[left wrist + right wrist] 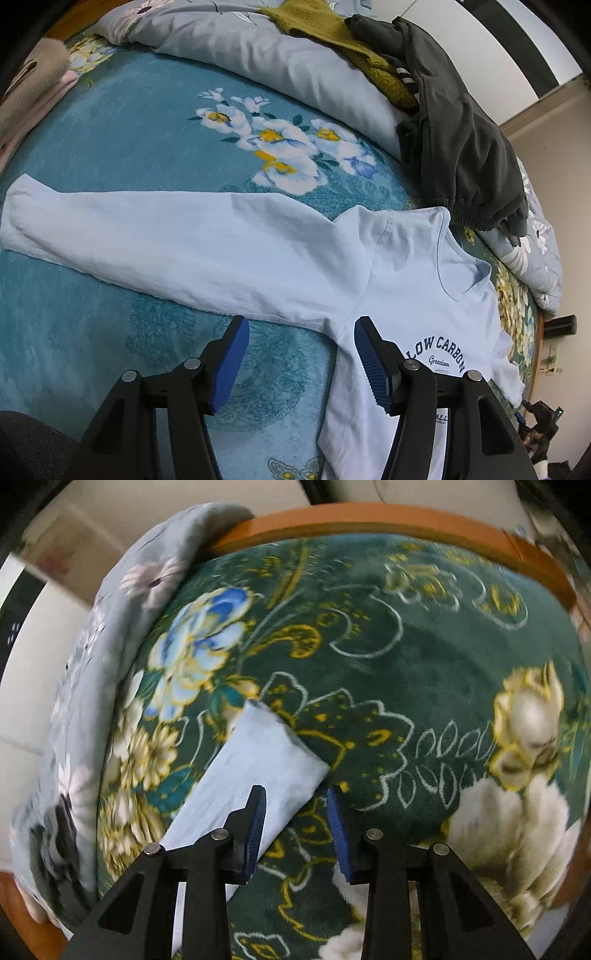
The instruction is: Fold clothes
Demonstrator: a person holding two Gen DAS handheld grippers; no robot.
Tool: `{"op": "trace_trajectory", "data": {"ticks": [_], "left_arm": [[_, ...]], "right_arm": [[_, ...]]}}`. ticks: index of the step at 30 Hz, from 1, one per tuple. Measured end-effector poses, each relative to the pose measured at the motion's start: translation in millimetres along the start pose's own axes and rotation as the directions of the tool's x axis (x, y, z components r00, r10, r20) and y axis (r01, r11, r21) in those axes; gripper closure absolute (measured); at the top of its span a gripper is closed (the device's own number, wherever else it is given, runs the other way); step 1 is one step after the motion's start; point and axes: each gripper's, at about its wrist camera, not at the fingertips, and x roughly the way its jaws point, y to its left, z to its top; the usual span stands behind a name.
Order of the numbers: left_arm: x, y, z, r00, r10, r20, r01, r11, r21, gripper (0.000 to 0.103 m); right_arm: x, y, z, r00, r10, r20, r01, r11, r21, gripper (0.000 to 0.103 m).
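- The left gripper [301,363] is wide open and holds nothing. Its blue pads [231,363] sit low over the armpit of the light blue sweatshirt [388,295], one pad over the blanket and one over the shirt's body.
- It looks like the person put it there to grab the shirt near where the sleeve joins, which is a good place to start a fold.
- The right gripper [295,830] is open too, and it holds nothing. It hangs just above the end of the right sleeve [258,753], with one pad over the cloth and one over the bare blanket.
- That spot makes sense, because the sleeve end is what gets picked up and folded in.
- The sweatshirt lies flat, front up, on the flowery blanket [129,140] on the bed, with its left sleeve [147,229] stretched straight out so it is easy to fold.
- Only the left view shows the shirt's body, its neck hole and the words "LOW CARBON" [436,350]. It also shows a dark grey garment [461,140] and a mustard yellow knit [332,33] piled on the grey quilt [258,55], maybe waiting for their turn.
- Only the right view shows the right sleeve's end and the wooden bed frame [369,517] past the dark green part of the blanket. This view is a bit blurry.
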Motion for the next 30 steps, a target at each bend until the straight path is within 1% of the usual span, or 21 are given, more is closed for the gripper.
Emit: {"op": "trace_trajectory", "data": {"ticks": [4,6,7,8,9,10,12,14,16,18,20,21,22,23,24,27,29,30], "left_arm": [[-0.7,-1.2,-1.1,1.000,0.010,0.005,-0.010,1.000,-0.001,0.039],[-1.3,-1.4,-2.1,1.000,0.009,0.007,-0.009,1.000,-0.006,0.039],[-1.4,-1.5,-2.6,1.000,0.007,0.008,-0.007,1.000,-0.008,0.039],[-1.5,-1.7,-3.0,1.000,0.006,0.009,-0.006,1.000,-0.009,0.039],[-1.3,-1.8,-3.1,1.000,0.006,0.009,-0.006,1.000,-0.008,0.039],[-1.1,-1.9,-3.1,1.000,0.007,0.009,-0.006,1.000,-0.007,0.039],[-1.0,-1.9,-2.7,1.000,0.006,0.008,-0.006,1.000,-0.005,0.039],[-1.6,-1.3,-2.3,1.000,0.001,0.009,-0.001,1.000,-0.007,0.039],[-2.1,-0.6,-2.0,1.000,-0.005,0.010,0.005,1.000,-0.011,0.039],[-3.0,0.1,-1.7,1.000,-0.011,0.011,0.011,1.000,-0.014,0.039],[-4.6,1.5,-1.3,1.000,-0.022,0.016,0.023,1.000,-0.021,0.039],[-5.2,2.3,-1.2,0.999,-0.027,0.017,0.028,0.999,-0.026,0.039],[-5.9,3.0,-1.2,0.999,-0.032,0.019,0.033,0.999,-0.029,0.039],[-6.5,3.7,-1.2,0.999,-0.037,0.020,0.038,0.999,-0.033,0.039],[-7.3,4.5,-1.0,0.999,-0.043,0.023,0.043,0.998,-0.036,0.039],[-10.5,8.2,0.0,0.998,-0.060,0.036,0.062,0.997,-0.051,0.039],[-12.5,11.5,0.6,0.997,-0.069,0.044,0.072,0.995,-0.065,0.039],[-13.4,13.1,0.8,0.996,-0.072,0.048,0.075,0.995,-0.071,0.039]], "right_arm": [[14.1,-8.7,0.8,0.999,0.038,-0.023,-0.036,0.997,0.066,0.068],[15.6,-11.5,-0.3,0.999,0.048,-0.015,-0.046,0.995,0.087,0.069],[15.7,-10.0,0.0,0.998,0.053,-0.016,-0.052,0.995,0.079,0.075],[15.8,-8.5,0.2,0.998,0.059,-0.017,-0.057,0.996,0.072,0.090],[16.0,-7.0,0.5,0.998,0.064,-0.017,-0.063,0.996,0.065,0.097],[15.8,-5.1,0.7,0.997,0.070,-0.018,-0.068,0.996,0.055,0.098],[10.3,4.6,-0.6,0.996,0.084,-0.008,-0.084,0.996,0.000,0.100],[-0.2,21.5,-5.9,0.991,0.135,0.004,-0.135,0.989,-0.064,0.100],[-12.8,41.8,-13.2,0.981,0.195,0.007,-0.192,0.973,-0.132,0.100],[-28.7,68.0,-24.1,0.965,0.262,0.000,-0.256,0.945,-0.202,0.100],[-46.1,97.4,-36.8,0.944,0.330,-0.013,-0.321,0.907,-0.272,0.100],[-55.8,116.3,-46.1,0.930,0.366,-0.029,-0.356,0.879,-0.317,0.100],[-66.7,139.4,-59.2,0.912,0.406,-0.051,-0.394,0.838,-0.376,0.100],[-77.2,161.9,-72.3,0.893,0.444,-0.075,-0.431,0.793,-0.430,0.100],[-84.2,180.2,-85.5,0.872,0.479,-0.105,-0.469,0.754,-0.460,0.100],[-101.7,233.3,-131.1,0.798,0.563,-0.216,-0.581,0.622,-0.524,0.100],[-103.2,268.5,-169.1,0.752,0.582,-0.309,-0.642,0.542,-0.543,0.100],[-100.3,283.6,-189.3,0.737,0.577,-0.352,-0.662,0.512,-0.547,0.100]]}}
